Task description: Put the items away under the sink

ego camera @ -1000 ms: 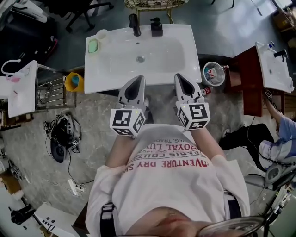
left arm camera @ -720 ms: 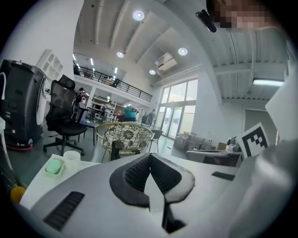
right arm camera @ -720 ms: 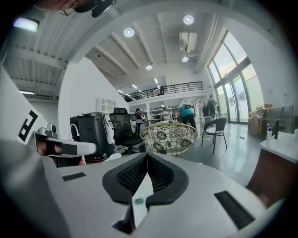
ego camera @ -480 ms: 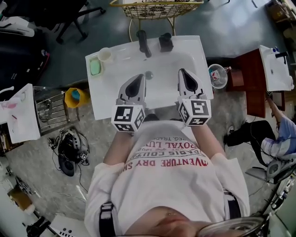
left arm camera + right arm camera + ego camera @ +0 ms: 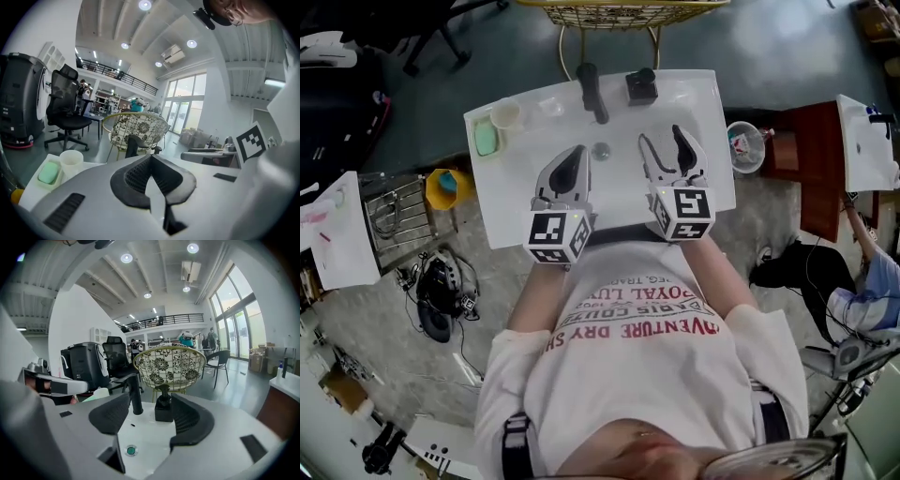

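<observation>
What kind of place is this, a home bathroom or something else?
Probably a large workshop or lab hall, not a home: the white sink stands on an open bare floor, with an office chair and loose cables nearby.

Shirt: white T-shirt filling the lower middle of the frame, with red block lettering in rows across the chest
Sleeves: short, loose white sleeves that end above the elbows
Straps: black straps at the lower left and lower right, the left one with a pale buckle
Grippers: left gripper and right gripper, both with smooth pale grey moulded shells
Pads: black ribbed pads with curved outlines, and dark slot-shaped recesses in the grey shell beside them
Markers: a white cube on each gripper, printed with black square codes
</observation>
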Demonstrator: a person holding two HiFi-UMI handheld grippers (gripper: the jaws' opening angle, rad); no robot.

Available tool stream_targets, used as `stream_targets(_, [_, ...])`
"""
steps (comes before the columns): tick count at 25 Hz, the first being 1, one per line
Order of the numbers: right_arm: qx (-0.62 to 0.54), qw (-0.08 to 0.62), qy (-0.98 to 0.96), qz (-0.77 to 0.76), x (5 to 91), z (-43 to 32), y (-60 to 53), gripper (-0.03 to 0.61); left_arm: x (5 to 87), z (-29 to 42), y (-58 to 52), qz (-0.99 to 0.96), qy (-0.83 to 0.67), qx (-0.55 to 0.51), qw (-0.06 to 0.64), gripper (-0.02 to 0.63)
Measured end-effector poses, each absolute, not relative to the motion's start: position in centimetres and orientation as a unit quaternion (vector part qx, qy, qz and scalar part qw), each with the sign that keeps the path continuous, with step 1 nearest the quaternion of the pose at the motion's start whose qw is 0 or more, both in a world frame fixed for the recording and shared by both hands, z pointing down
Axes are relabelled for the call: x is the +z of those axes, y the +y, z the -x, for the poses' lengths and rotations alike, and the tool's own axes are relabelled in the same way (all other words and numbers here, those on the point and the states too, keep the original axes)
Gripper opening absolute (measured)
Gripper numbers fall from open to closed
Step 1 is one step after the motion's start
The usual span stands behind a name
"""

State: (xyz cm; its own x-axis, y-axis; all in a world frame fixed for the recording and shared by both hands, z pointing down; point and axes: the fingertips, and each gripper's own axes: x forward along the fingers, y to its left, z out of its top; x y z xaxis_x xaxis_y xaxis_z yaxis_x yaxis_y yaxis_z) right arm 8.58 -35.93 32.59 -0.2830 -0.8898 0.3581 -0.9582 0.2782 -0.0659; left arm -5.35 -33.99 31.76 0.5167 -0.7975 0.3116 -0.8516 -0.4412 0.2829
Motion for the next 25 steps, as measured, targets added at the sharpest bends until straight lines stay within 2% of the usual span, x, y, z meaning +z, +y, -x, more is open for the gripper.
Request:
stream_targets(4, [0.134, 0.120, -0.783, -0.596, 34.8, -8.9, -38.6, 0.335, 33.8, 5.0, -35.0, -0.843, -0.490, 0.074, 0.208, 0.023])
stream_targets(9, [0.146, 0.103, -0.779, -0.600, 38.2, -9.4, -42.5, 0.392, 36.6, 4.8, -36.6, -0.842, -0.489, 0.085, 0.211, 0.023])
stream_targets(15, [0.166, 0.125, -0.771, -0.602, 42.9, -9.4, -46.3, 0.419, 39.5, 5.6, -38.9, -0.833, -0.499, 0.098, 0.216, 0.023])
stream_targets(25, [0.169, 0.147, -0.758, -0.613, 47.5, -8.6, -50.1, 0.423, 42.5, 6.3, -40.4, -0.826, -0.508, 0.095, 0.226, 0.023])
